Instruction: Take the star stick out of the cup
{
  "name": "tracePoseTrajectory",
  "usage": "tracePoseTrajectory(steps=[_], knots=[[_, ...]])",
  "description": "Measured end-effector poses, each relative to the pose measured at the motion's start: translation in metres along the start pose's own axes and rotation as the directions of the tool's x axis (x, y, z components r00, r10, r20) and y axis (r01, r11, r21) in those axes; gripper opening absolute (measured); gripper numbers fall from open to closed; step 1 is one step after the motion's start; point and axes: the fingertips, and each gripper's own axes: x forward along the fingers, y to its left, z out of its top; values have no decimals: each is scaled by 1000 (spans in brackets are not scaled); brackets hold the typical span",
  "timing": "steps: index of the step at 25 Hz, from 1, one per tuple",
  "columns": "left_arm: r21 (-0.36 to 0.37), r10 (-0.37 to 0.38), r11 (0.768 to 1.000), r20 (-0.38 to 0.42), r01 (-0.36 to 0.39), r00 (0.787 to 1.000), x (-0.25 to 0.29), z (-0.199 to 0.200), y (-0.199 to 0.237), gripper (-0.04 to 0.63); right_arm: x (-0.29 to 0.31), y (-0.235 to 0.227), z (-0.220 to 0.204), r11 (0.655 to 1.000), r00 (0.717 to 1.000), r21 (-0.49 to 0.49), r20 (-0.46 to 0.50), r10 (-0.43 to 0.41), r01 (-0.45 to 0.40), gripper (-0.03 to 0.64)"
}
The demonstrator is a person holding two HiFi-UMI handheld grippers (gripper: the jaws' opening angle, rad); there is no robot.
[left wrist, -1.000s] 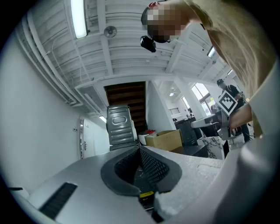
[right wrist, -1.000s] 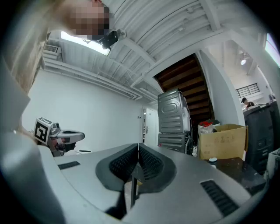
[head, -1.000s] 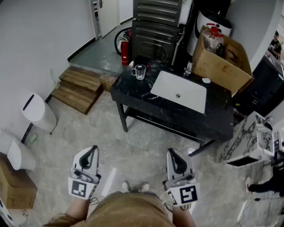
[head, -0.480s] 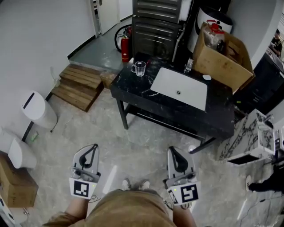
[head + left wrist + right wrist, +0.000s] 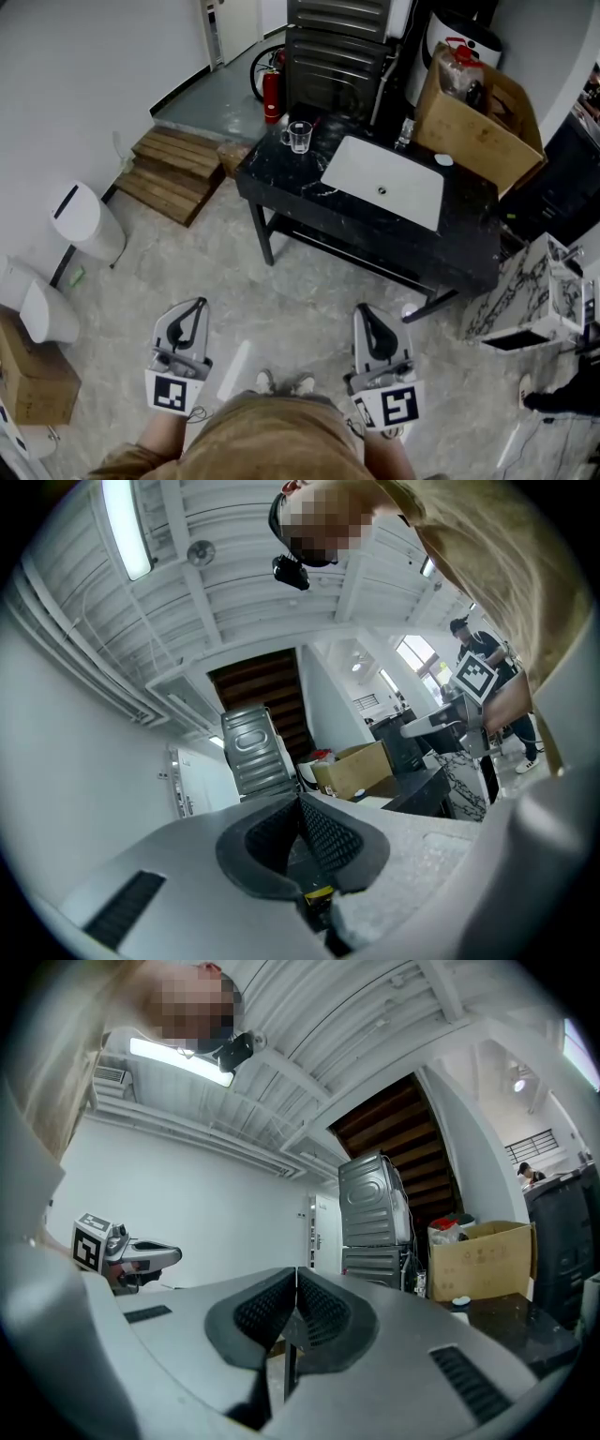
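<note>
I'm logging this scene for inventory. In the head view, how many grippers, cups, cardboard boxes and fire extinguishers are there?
grippers: 2, left gripper and right gripper
cup: 1
cardboard boxes: 2
fire extinguisher: 1
total: 6

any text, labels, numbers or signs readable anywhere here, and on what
No text can be read.
cardboard box: faint print, too small to read.
fire extinguisher: any label is too small to read.
left gripper and right gripper: square marker patterns only, no letters.
</note>
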Motion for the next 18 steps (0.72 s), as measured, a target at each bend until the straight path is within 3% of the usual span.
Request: tracePoseTrajectory(steps=[18], knots=[[38,64,997,-38,-63,997,10,5,-22,2,10,-18,-6,992,992,22,19,121,-121,5]])
